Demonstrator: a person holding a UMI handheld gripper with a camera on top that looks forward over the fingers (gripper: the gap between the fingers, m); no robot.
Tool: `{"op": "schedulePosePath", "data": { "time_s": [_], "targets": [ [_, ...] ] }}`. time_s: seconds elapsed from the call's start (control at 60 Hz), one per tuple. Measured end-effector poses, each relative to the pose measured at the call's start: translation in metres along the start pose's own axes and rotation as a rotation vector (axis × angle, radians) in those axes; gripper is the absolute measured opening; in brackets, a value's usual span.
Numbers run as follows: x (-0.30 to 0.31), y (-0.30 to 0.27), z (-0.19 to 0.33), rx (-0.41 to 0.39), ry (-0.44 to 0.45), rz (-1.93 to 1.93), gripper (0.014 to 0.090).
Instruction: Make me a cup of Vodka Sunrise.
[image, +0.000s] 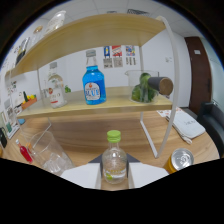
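Right, eyes on the small clear bottle (114, 159) with the green cap, standing near the front edge of the table, just ahead of the gripper (114, 186). The fingers themselves are hidden, so whether they are wide or narrow I cannot tell. That bottle looks like the vodka for this drink. A glass (50, 152) waits to its left, a can (179, 160) to its right. Up on the shelf (100, 107) stands a blue bottle (93, 82). To do this well: come in level, centre on the bottle's body below the cap, squeeze evenly, lift straight.
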Motion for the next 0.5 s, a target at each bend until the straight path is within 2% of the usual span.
{"op": "schedulePosePath", "data": {
  "time_s": [0.35, 0.5],
  "targets": [
    [0.002, 0.041, 0.008, -0.117, 0.013, -0.017, 0.0360],
    [0.003, 0.046, 0.005, -0.136, 0.021, 0.004, 0.0369]
  ]
}}
